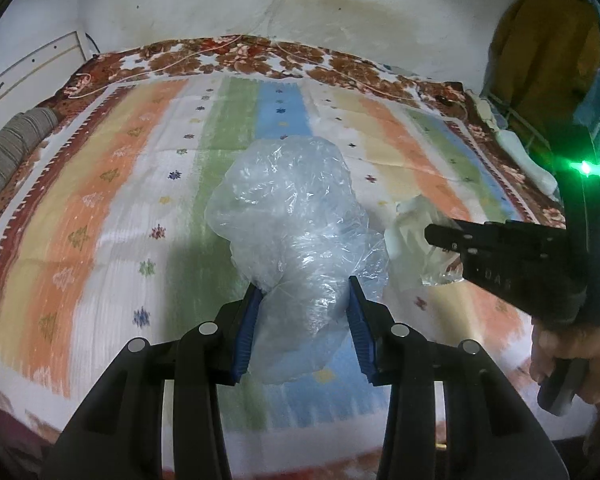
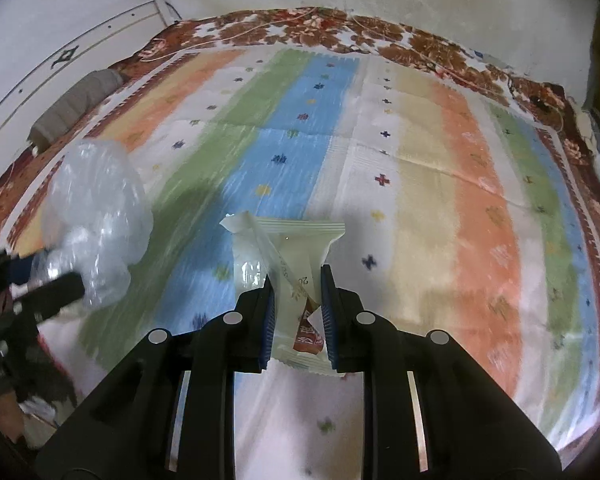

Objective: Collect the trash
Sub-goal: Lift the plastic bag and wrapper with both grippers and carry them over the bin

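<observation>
Up over the striped bedspread (image 2: 420,168), the right gripper (image 2: 298,280) pinches a pale snack wrapper (image 2: 288,248), its long axis running straight ahead from the fingers. Just beside it, the left gripper (image 1: 302,294) holds a crumpled clear plastic bag (image 1: 288,200), bulging forward and upward. A rolled grey blanket (image 1: 12,152) lies far left.
</observation>
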Motion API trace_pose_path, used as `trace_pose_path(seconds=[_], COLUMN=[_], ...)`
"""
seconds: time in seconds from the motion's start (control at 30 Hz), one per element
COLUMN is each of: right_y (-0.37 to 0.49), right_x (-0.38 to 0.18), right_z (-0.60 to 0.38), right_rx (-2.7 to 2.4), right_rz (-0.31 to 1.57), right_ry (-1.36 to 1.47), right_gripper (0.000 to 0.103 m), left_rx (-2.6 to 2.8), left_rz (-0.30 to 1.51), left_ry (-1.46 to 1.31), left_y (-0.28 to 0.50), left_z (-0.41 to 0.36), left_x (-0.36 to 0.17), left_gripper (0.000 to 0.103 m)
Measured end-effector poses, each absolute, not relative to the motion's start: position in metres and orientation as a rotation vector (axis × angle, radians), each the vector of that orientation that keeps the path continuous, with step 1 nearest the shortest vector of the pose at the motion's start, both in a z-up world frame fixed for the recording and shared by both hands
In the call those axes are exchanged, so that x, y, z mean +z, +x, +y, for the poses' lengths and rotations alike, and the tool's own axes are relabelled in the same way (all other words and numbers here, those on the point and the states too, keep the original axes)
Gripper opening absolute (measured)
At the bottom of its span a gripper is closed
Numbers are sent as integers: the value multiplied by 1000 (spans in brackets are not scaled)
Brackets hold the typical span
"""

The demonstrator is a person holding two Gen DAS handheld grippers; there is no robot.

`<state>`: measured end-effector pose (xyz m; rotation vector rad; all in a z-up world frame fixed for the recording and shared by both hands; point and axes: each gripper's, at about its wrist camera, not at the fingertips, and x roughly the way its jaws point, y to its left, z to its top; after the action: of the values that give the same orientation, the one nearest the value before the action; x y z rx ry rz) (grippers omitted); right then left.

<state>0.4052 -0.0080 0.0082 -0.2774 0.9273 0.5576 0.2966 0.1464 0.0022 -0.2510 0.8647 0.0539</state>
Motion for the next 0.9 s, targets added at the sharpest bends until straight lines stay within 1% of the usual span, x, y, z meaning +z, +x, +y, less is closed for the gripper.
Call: trace_pose_path(seconds=[0.23, 0.73, 0.9], right_y=[349, 253, 222], right_x=[17, 21, 20], right_z=[-49, -112, -125], right_rx=[595, 645, 644], right_rz=[932, 960, 932], right_ry=[-250, -117, -138], right_gripper=[19, 19, 19], left_rx=[21, -43, -66], left_rz=[892, 880, 883], left_ry=[-268, -412, -405], left_y=[254, 185, 163], left_z=[110, 88, 71], left_x=[14, 19, 16], left_gripper=[41, 41, 41])
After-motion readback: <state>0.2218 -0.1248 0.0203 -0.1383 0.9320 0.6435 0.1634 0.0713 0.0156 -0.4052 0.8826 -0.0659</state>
